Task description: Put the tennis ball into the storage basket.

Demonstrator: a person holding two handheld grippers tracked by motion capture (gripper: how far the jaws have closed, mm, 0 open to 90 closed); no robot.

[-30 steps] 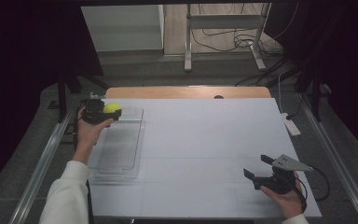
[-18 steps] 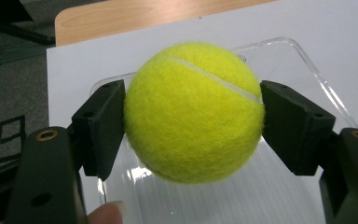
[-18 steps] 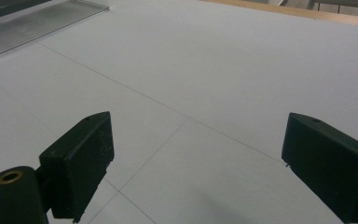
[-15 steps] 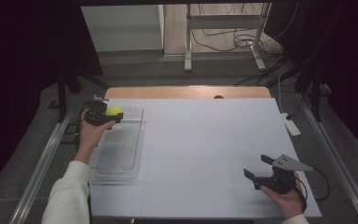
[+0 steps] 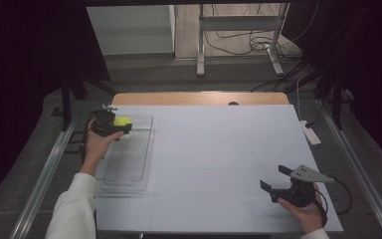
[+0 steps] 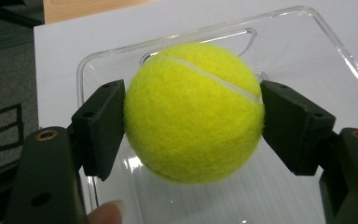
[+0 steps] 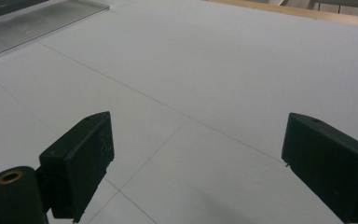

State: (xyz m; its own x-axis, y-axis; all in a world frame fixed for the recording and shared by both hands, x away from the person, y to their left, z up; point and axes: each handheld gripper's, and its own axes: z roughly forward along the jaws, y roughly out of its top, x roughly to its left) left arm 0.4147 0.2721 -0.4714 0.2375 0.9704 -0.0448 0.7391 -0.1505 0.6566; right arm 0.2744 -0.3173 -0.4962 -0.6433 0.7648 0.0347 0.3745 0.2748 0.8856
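— Two grippers work a white table (image 5: 219,149); what is at the far left?

— A person's left hand (image 5: 95,145), white sleeve (image 5: 74,209) behind it, holds the left gripper (image 5: 110,124) over the far end of a clear plastic tray (image 5: 129,172). Its black jaws are clamped on a yellow tennis ball (image 5: 123,121).

— And seen from that gripper?

— In the left gripper view the tennis ball (image 6: 194,112) sits squarely between the two pads (image 6: 103,122), pressed on both sides, white seam curving across its top. The clear plastic tray (image 6: 284,28) lies below and beyond it; the ball appears to hang above the tray floor, though how high is hard to judge. A fingertip (image 6: 106,214) pokes in at the bottom edge.

— The middle of the table?

— Bare white surface with faint lines, a strip of wooden edge (image 5: 199,98) at the far side.

— And the right?

— The right hand (image 5: 308,209) holds the right gripper (image 5: 274,181) near the table's front right corner, jaws spread wide with nothing between them. In the right gripper view the pads (image 7: 83,158) stand well apart over the table (image 7: 205,84), the tray (image 7: 37,21) far off at upper left.
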